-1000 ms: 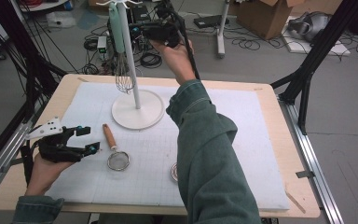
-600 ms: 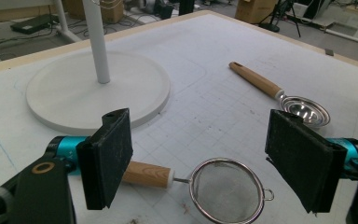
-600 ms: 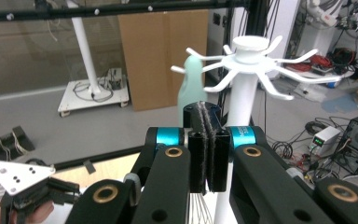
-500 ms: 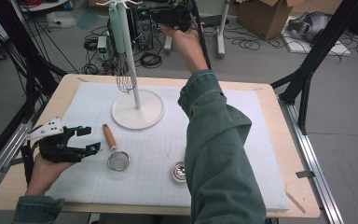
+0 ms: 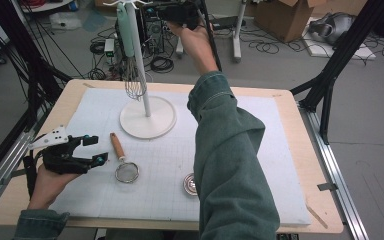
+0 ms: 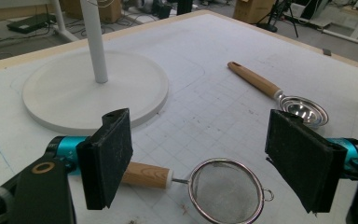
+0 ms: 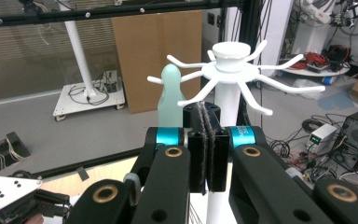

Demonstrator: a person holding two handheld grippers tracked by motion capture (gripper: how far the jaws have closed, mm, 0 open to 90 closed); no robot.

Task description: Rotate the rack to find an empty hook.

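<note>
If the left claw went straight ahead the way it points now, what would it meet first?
Probably the small mesh strainer, lying just ahead between the open left claw jaws; the tea strainer lies farther on, though depth is uncertain.

Grey concrete floor (image 5: 280,70) w/ tangles of black cables (image 5: 162,64) behind the table. Cardboard box (image 5: 279,14) at top right, grey bag (image 5: 330,27) beside it. Black metal frame struts (image 5: 332,75) at right & left of the table. White stand legs (image 5: 236,42) on the floor. In right gripper view: big cardboard sheet (image 7: 156,60) leaning upright, white pole on wheeled base (image 7: 89,100), glass partition (image 7: 23,60) at left, electronics boxes (image 7: 324,133) at right. Even indoor light.
</note>
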